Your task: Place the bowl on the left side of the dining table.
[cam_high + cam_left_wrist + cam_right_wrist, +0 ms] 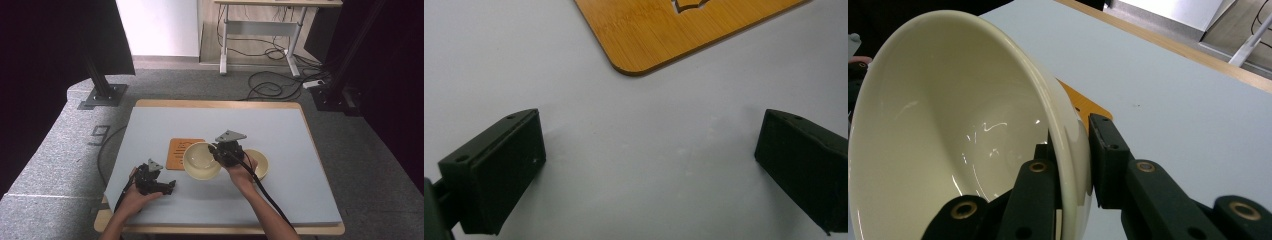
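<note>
Gripping the rim of a cream bowl (201, 160), the right gripper (226, 152) has one jaw inside the wall, one outside. A wooden mat (176, 150) lies just beyond the bowl. A second bowl (260, 164) sits behind this hand. The left gripper (165, 187), jaws wide and empty, rests nearer the mat.

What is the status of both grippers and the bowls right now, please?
Right gripper shut on cream bowl rim, bowl near wooden mat. Left gripper open, empty, over table. Second bowl beside right hand.
</note>
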`<state>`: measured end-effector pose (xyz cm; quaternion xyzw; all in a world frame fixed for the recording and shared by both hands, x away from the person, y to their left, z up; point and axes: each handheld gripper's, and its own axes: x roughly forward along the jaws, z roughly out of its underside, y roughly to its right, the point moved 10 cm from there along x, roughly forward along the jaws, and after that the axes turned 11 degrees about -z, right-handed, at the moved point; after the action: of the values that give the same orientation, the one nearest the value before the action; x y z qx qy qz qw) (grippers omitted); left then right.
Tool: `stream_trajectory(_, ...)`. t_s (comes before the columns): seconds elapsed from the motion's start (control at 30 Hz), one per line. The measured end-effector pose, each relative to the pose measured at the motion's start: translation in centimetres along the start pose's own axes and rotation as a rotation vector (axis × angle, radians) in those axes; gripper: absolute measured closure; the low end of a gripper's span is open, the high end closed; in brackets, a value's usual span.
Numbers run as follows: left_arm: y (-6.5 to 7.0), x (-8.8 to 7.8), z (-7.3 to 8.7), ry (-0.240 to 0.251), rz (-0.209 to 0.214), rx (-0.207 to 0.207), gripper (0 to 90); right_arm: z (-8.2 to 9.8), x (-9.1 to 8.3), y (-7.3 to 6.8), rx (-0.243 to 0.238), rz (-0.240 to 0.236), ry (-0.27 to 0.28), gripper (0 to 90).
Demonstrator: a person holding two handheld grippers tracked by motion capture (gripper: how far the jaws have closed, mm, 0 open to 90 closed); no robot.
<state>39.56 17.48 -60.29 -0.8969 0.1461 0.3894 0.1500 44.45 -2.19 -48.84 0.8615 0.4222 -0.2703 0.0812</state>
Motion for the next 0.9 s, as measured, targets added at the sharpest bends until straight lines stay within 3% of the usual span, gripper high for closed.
stream_trajectory(0.9,0.0,0.0,0.0,0.0,0.0,-0.002,0.1,-0.1,2.7,0.1,0.025,0.003,-0.029,80.5)
